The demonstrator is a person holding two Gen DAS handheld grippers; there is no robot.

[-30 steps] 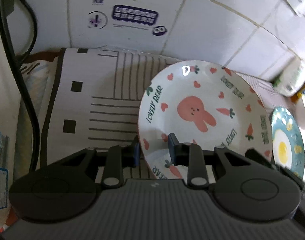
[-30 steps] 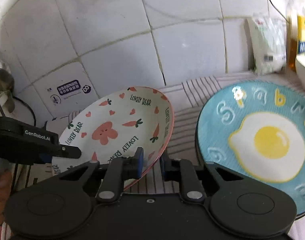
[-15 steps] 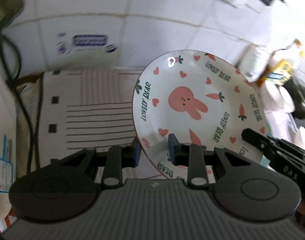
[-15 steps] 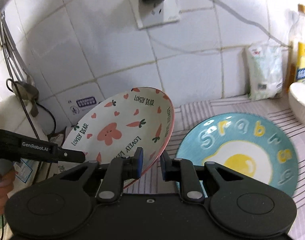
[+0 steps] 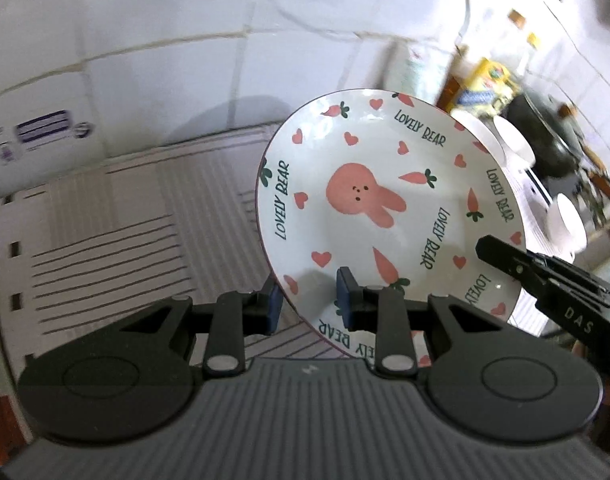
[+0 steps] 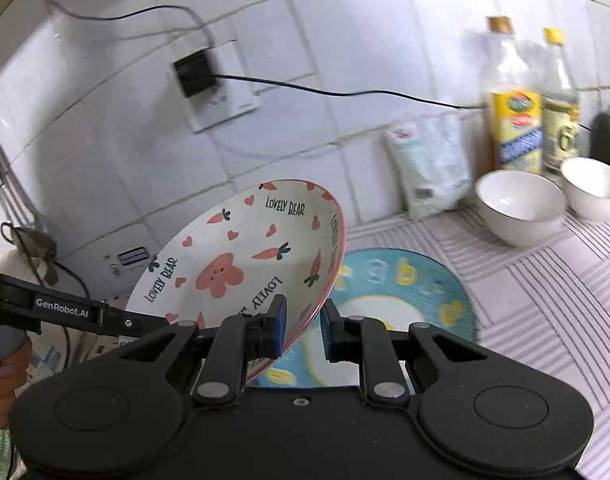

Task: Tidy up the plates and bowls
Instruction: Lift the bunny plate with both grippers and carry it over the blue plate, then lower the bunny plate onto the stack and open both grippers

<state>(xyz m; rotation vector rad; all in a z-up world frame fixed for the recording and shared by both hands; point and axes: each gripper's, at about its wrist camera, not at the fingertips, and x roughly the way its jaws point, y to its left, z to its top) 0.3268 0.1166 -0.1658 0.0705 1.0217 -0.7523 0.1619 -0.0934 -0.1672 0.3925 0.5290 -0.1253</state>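
Note:
The white rabbit plate (image 5: 385,208) (image 6: 241,264), printed with carrots and hearts, hangs tilted in the air above the striped mat (image 5: 105,240). My left gripper (image 5: 309,304) is shut on its near rim. My right gripper (image 6: 303,328) is shut on the opposite rim. Each gripper shows in the other's view, the right gripper (image 5: 545,280) at one side and the left gripper (image 6: 85,312) at the other. A blue fried-egg plate (image 6: 405,280) lies flat on the mat, partly under the raised plate. Two white bowls (image 6: 521,208) (image 6: 593,188) stand behind it to the right.
Two tall bottles (image 6: 513,120) and a plastic bag (image 6: 429,168) stand against the tiled wall. A socket (image 6: 209,80) with a black cable is on the wall above. A dark pot (image 5: 545,140) sits far right. A person's hand (image 6: 5,368) shows at lower left.
Both grippers have lifted the rabbit plate off the mat and carried it to the right, over the edge of the blue plate. The left view has rolled.

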